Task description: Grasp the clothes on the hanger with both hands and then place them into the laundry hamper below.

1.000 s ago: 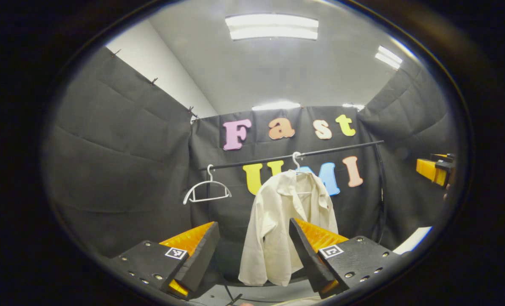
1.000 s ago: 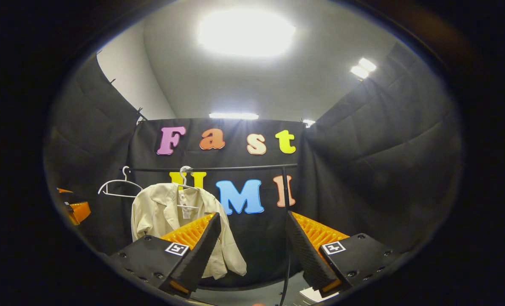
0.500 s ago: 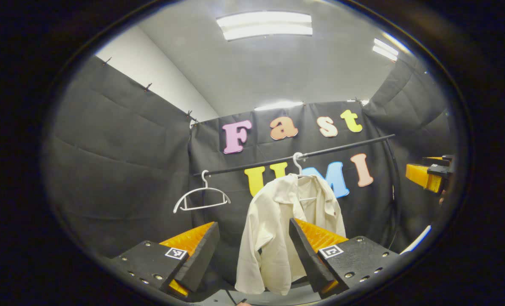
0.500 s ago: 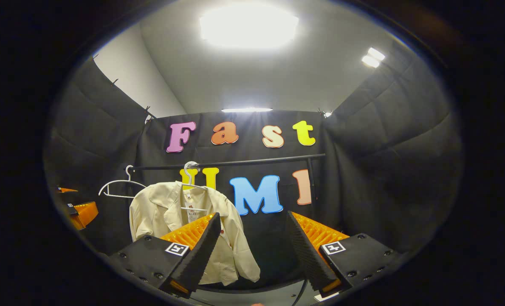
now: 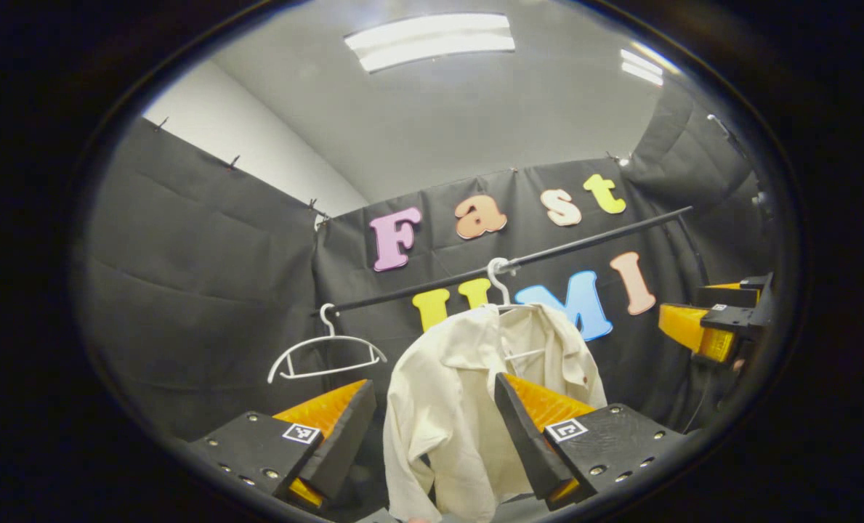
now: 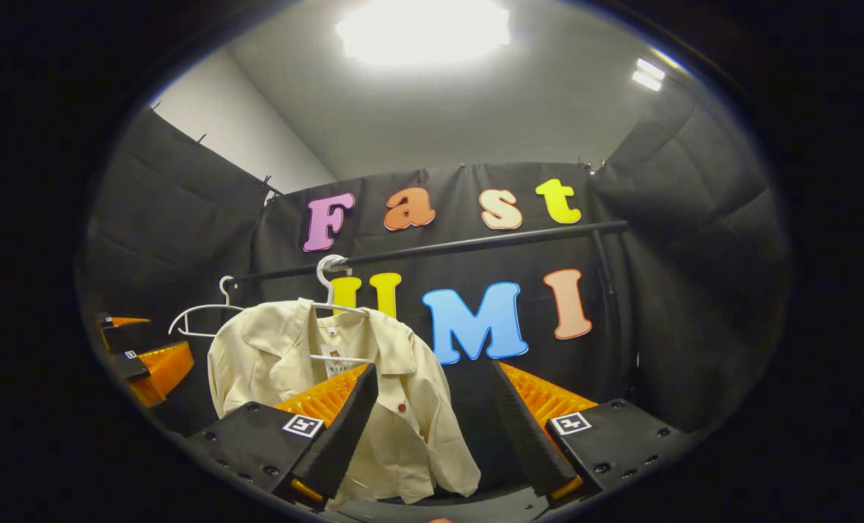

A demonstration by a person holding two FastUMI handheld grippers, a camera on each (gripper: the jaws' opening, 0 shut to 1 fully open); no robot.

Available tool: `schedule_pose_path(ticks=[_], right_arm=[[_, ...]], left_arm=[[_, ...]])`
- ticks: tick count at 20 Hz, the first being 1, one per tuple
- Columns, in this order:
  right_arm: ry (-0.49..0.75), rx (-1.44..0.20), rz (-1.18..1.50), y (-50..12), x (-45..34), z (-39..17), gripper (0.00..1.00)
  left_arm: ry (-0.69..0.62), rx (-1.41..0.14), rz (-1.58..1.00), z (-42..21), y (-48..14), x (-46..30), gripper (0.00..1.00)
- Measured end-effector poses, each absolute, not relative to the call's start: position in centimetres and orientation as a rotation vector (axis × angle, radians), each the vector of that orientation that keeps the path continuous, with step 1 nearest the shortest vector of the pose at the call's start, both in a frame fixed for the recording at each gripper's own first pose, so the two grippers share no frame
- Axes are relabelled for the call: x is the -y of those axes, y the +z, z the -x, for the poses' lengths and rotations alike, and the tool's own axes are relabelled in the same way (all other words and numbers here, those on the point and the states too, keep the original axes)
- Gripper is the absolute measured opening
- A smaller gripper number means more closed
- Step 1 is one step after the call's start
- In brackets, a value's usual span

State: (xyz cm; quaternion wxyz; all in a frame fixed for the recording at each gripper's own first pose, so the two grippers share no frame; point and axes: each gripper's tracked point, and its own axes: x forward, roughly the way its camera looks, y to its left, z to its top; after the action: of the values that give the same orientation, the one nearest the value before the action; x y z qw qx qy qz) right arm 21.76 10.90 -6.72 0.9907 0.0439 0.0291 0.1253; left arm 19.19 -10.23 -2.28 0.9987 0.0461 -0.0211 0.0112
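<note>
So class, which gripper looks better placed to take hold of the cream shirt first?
Left, probably. The cream shirt hangs between the open left gripper fingers, while the open right gripper frames mostly black cloth, shirt off to its left.

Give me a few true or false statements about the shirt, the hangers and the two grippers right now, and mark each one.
1. The cream shirt hangs on a white hanger hooked over the black rail. True.
2. The left gripper is shut on the shirt. False: its fingers stand apart, open, and the shirt hangs beyond them.
3. A second white hanger hangs bare on the rail. True.
4. The shirt is buttoned closed to the collar. False: its front hangs open and the inside of the collar shows.
5. The right gripper is open. True.
</note>
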Motion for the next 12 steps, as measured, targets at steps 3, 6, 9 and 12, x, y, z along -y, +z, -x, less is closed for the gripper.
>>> schedule_pose_path(ticks=[3,6,9,12], right_arm=[[0.287,-0.064,-0.089,-7.7,-12.0,-24.4,0.97],[0.314,-0.071,-0.088,-9.0,-12.9,-26.9,0.97],[0.340,-0.094,-0.098,-10.7,-13.9,-29.5,0.97],[0.362,-0.109,-0.109,-12.0,-15.2,-32.2,0.97]], left_arm=[[0.020,0.042,-0.081,-22.0,-3.1,12.4,0.98],[0.034,0.033,-0.103,-24.6,-4.0,13.6,0.97],[0.054,0.022,-0.115,-27.6,-5.3,14.9,0.97],[0.076,0.005,-0.120,-30.5,-6.8,15.7,0.98]])
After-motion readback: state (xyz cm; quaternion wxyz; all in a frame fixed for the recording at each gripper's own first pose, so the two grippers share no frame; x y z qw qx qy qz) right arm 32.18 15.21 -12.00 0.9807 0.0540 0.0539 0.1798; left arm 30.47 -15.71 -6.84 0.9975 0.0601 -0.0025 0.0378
